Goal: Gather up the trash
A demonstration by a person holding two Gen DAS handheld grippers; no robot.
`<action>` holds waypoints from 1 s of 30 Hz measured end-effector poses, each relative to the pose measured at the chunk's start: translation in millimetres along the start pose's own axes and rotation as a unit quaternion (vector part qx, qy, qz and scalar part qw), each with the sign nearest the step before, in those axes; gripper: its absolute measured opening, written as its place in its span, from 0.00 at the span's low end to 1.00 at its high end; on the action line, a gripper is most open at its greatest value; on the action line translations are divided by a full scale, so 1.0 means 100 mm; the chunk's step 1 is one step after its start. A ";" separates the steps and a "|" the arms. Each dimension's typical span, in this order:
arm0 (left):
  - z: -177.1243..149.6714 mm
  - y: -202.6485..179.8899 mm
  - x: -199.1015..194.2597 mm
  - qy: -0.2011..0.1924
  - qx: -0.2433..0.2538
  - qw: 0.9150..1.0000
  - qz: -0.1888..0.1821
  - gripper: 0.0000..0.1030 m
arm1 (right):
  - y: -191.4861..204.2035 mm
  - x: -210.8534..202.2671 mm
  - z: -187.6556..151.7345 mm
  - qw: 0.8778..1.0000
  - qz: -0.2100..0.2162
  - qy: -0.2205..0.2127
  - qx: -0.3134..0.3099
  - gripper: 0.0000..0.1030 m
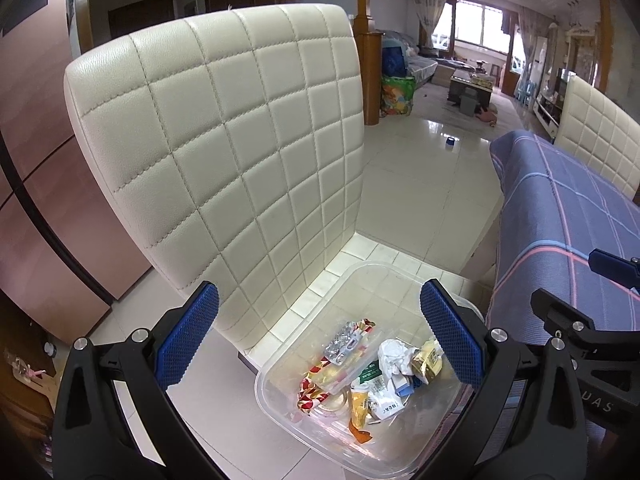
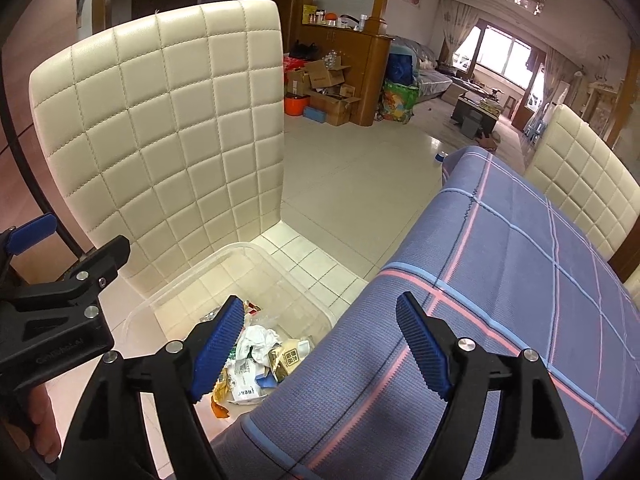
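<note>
A clear plastic bin (image 1: 276, 364) stands on the seat of a cream quilted chair (image 1: 224, 152). It holds several pieces of trash (image 1: 380, 376): crumpled white paper, a blister pack, snack wrappers. My left gripper (image 1: 320, 336) is open and empty, held above the bin. My right gripper (image 2: 320, 348) is open and empty, above the table edge next to the bin (image 2: 188, 296), whose trash (image 2: 260, 356) shows between its fingers. Each gripper shows at the edge of the other's view.
A table under a blue plaid cloth (image 2: 500, 280) lies to the right of the chair (image 2: 160, 140). A second cream chair (image 2: 580, 184) stands beyond it. Cardboard boxes (image 2: 324, 84) and a colourful bag (image 2: 398, 102) sit far off on the tiled floor.
</note>
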State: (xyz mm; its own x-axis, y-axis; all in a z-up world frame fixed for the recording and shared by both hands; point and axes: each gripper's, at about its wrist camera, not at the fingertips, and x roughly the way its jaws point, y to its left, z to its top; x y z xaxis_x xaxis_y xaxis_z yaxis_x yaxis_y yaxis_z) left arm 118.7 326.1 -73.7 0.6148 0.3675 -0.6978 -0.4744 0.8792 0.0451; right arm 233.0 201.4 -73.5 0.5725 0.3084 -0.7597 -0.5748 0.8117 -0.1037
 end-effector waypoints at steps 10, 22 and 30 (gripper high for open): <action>0.03 -0.14 -0.32 -0.009 0.013 1.000 -0.015 0.96 | -0.13 -0.30 -0.06 1.000 -0.014 -0.004 0.023 0.74; 0.08 -0.25 -0.79 -0.042 0.024 0.999 -0.017 0.96 | -0.25 -0.77 -0.13 0.998 -0.034 -0.016 0.044 0.74; 0.03 -0.39 -1.06 -0.055 0.030 0.998 -0.025 0.96 | -0.39 -1.07 -0.28 0.997 -0.035 -0.026 0.063 0.74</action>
State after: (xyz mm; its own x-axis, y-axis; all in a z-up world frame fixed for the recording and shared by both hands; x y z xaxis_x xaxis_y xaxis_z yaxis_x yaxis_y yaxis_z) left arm 73.8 253.5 0.3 0.7044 0.3503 -0.6174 -0.4040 0.9130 0.0571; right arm 178.2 122.8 -5.7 0.6399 0.2710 -0.7191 -0.4555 0.8874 -0.0709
